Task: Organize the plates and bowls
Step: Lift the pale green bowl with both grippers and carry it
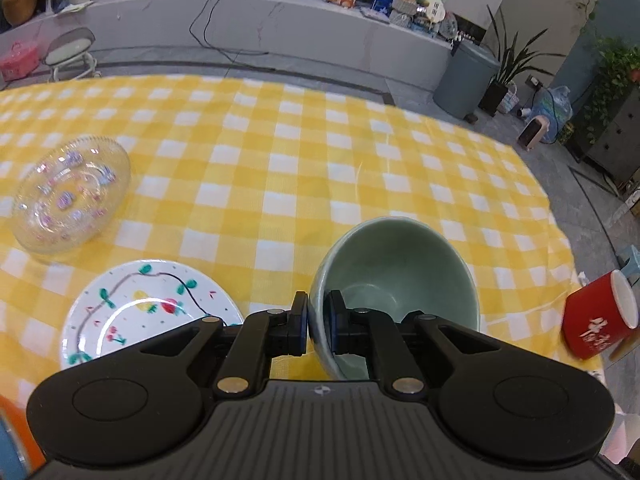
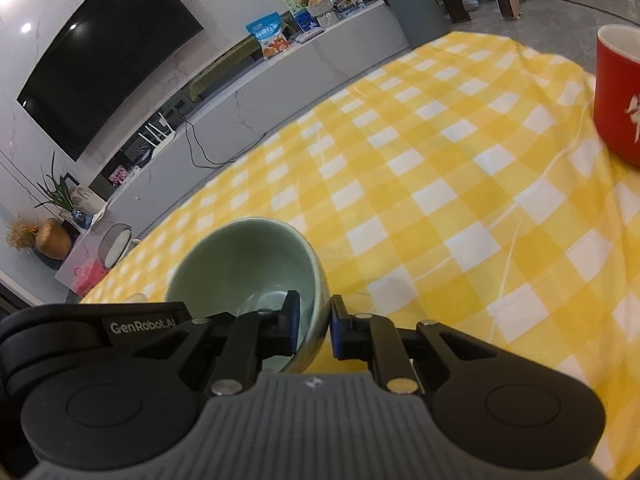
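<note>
Left wrist view first: the left tool [image 1: 317, 322] is pinching the wall of the green bowl [image 1: 396, 280], one finger outside the rim, the other inside. The bowl sits tipped toward the camera over the yellow checked cloth of the desk [image 1: 280, 152]; whether its base touches the cloth I cannot tell. Just left of it lies the painted plate [image 1: 148, 312], and further left and farther off, the clear glass dish [image 1: 72, 192]. The red mug [image 1: 600, 316] stands at the right, close to the desk's edge. My read: with a one-wall pinch, the bowl wants to swing, so keep it level and move slowly. The middle and far cloth is wide open, good room for carrying. Watch that right edge beside the mug, where the cloth drops off to the floor.

Right wrist view now: the right tool [image 2: 313, 322] is also pinching a green bowl, at its right wall, a finger on each side. The left tool's body shows at the near left, so this looks like the same bowl held from two sides, though I can't be certain. If so, both hands should move together to avoid twisting. Open cloth ahead and to the right; the mug stands at the far right.
</note>
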Available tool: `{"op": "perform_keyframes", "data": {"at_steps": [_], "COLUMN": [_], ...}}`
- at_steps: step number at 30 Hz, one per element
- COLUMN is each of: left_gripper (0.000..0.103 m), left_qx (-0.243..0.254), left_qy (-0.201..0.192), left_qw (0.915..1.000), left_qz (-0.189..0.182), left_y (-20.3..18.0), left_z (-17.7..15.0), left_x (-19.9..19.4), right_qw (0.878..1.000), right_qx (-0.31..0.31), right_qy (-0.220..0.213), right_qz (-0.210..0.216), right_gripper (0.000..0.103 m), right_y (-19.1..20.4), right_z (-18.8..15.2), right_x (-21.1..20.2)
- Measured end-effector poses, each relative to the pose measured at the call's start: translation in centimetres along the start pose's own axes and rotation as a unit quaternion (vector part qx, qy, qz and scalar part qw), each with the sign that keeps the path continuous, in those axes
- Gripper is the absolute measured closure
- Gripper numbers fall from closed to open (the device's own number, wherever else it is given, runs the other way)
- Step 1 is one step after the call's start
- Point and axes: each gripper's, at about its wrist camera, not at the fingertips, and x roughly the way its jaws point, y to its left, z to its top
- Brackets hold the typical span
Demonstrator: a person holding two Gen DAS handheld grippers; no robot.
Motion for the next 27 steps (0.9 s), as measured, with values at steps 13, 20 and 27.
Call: {"op": "perform_keyframes", "data": {"at_steps": [13, 20, 27], "left_gripper": [0.092, 0.092, 0.092], "left_qx": [0.007, -0.010, -0.063], "left_qy": [-0.058, -0.109, -0.137], "left_qw": [0.9980, 0.9932, 0.9875], "left_qz": [0.023, 0.040, 0.046], "left_y": [1.9, 4.0, 7.3], "left_z": [2.0, 0.9, -1.1], "left_x": [-11.9, -18.0, -21.7], "right_qw": [0.996, 0.988, 0.982], "right_qx": [-0.056, -0.114, -0.137], "right_qy": [-0.019, -0.034, -0.024], "right_qz": [0.068, 0.100, 0.130], "right_gripper": [0.091, 0.092, 0.092], "right_y": [7.7, 12.7, 16.0], "right_z": [1.3, -0.1, -2.1], "right_x": [-8.5, -13.2, -16.4]}}
